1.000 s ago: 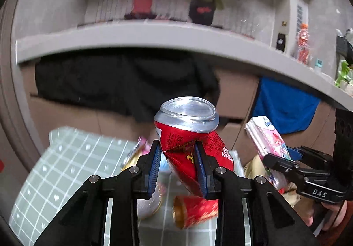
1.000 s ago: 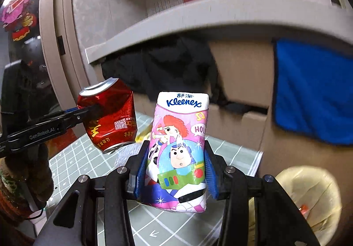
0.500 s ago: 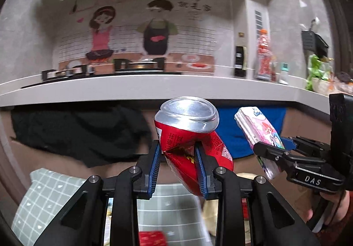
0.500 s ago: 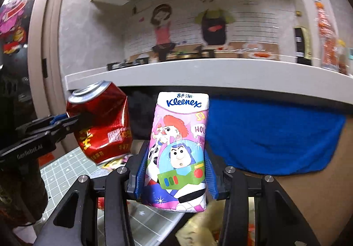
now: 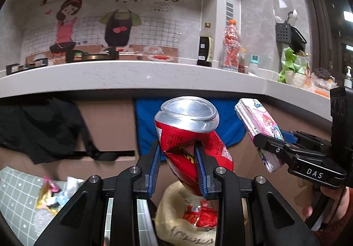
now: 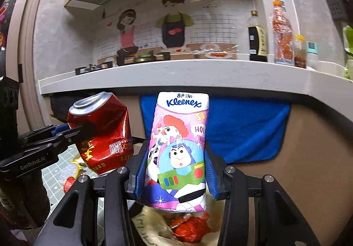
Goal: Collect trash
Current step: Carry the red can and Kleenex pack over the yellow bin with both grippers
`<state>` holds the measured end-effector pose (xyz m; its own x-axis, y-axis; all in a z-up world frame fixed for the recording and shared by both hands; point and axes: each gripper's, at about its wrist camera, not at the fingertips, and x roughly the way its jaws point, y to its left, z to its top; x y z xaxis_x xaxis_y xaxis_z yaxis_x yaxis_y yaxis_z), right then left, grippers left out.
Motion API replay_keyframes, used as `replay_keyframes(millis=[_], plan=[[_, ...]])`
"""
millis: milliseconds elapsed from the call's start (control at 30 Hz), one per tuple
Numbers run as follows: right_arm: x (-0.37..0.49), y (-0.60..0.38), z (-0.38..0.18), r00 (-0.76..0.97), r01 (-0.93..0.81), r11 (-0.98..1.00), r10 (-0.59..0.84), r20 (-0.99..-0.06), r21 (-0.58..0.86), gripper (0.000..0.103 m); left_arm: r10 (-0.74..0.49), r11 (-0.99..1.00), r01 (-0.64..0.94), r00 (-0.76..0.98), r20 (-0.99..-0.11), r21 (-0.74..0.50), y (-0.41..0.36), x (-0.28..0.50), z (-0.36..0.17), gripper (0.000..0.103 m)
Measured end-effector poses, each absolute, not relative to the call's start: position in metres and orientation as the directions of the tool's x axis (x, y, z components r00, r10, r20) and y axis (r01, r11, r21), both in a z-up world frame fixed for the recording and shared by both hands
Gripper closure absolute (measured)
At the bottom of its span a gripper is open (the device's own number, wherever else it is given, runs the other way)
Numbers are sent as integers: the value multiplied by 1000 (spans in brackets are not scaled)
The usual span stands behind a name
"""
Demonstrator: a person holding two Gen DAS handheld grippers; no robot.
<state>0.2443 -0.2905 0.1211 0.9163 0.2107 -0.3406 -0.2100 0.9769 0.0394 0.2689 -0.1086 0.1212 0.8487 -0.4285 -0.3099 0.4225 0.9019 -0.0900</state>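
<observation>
Left wrist: crushed can (image 5: 189, 135) between jaws.

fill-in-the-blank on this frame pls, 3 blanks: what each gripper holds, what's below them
1. The left gripper is shut on a crushed red ____.
2. The right gripper is shut on a tissue pack printed with the brand name ____.
3. Below both grippers sits an open trash bag already holding ____-coloured wrappers.

Missing words: can; Kleenex; red
</observation>
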Motion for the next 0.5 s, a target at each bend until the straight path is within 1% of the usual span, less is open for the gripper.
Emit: replay_keyframes(millis=[500], plan=[[253, -323, 93, 907, -168, 982, 190, -376, 90, 62, -445, 890, 447, 811, -380, -89, -138, 286, 93, 72]])
